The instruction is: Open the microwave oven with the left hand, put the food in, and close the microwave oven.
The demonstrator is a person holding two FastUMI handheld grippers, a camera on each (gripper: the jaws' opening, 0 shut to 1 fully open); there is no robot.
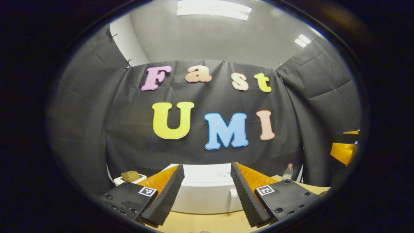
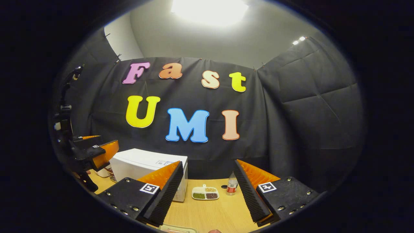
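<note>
On table (image 2: 213,210): microwave (image 2: 142,168), no readable label.

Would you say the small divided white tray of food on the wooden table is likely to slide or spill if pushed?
The small divided white tray looks shallow and light, so it would probably slide easily on the smooth wooden table. Its loose-looking fillings might spill if tilted.

The microwave oven (image 1: 203,194) has a smooth, faintly glossy white casing, the table (image 2: 213,210) shows a matt pale wood-grain top, the booth's wall (image 2: 291,106) is creased matt black cloth, and the left gripper's fingers (image 1: 168,194) carry ridged, rough-looking pads.
</note>
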